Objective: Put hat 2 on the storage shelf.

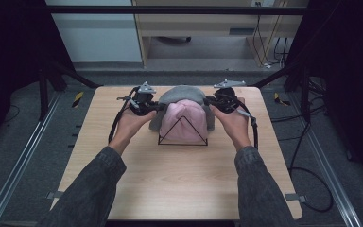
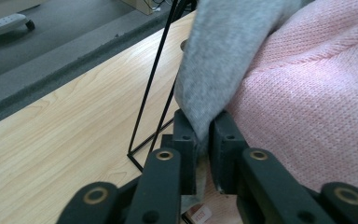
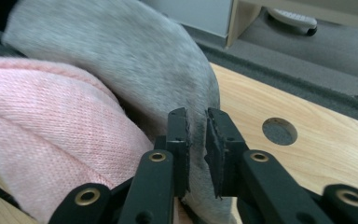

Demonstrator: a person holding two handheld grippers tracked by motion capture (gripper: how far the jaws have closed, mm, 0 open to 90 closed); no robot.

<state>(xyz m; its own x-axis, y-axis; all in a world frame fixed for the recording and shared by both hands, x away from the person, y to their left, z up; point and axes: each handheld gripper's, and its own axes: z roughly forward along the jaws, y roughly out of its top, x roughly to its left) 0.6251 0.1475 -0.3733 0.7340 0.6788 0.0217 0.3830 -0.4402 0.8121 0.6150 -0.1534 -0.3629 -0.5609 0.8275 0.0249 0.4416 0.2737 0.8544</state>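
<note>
A pink knit hat (image 1: 185,122) sits on a black wire triangle stand (image 1: 183,143) at the far middle of the table, and a grey hat (image 1: 184,93) is draped over its top and sides. My left gripper (image 1: 157,108) pinches the grey hat's left edge. In the left gripper view the grey hat (image 2: 223,51) runs down between the pads of that gripper (image 2: 204,135), with the pink hat (image 2: 317,102) to the right. My right gripper (image 1: 210,101) grips the right edge. In the right gripper view its narrow jaws (image 3: 196,128) hold the grey hat (image 3: 135,60) beside the pink hat (image 3: 51,126).
The light wooden table (image 1: 170,179) has bare room in front of the stand, where the person's forearms cross it. A round hole (image 3: 279,131) is in the tabletop near the right gripper. Black frame rails and cables flank the table, with a shelf unit (image 1: 203,23) behind.
</note>
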